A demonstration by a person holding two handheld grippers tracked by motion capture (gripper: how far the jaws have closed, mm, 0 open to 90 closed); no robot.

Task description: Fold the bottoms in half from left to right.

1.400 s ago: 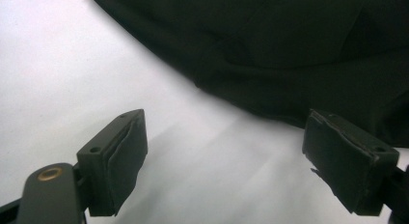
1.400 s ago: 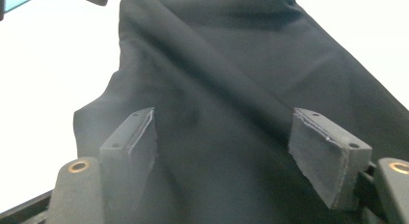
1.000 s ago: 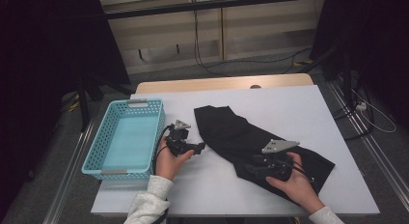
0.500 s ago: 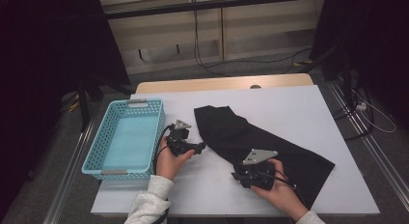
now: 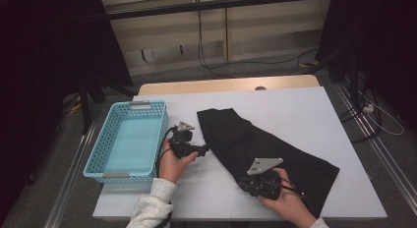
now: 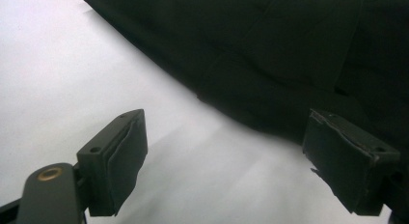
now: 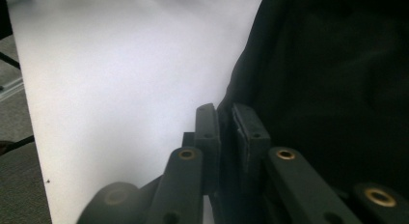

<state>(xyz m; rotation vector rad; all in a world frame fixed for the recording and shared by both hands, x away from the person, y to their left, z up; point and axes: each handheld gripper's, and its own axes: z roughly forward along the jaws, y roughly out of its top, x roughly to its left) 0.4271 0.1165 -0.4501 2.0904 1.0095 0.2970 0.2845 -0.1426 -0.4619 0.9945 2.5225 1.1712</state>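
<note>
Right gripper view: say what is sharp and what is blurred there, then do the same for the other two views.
Right gripper view: the jaws of the right gripper are fairly crisp, closing on the edge of the black garment, whose folds are lost in darkness; the white table is soft. Left gripper view: the left gripper pads are sharp. High view: evenly lit table, dark surroundings, blue basket clear.

A light blue basket [image 5: 129,139] sits at the left edge of the white table [image 5: 305,115]. Cables [image 5: 216,66] trail across the floor beyond.

cloth [image 5: 255,139]: plain black
basket [image 5: 101,144]: light blue, lattice-patterned walls
worktop [image 5: 305,115]: white, tan far edge
sleeve [image 5: 150,208]: mottled light grey
fingers [image 6: 120,161]: black
</note>
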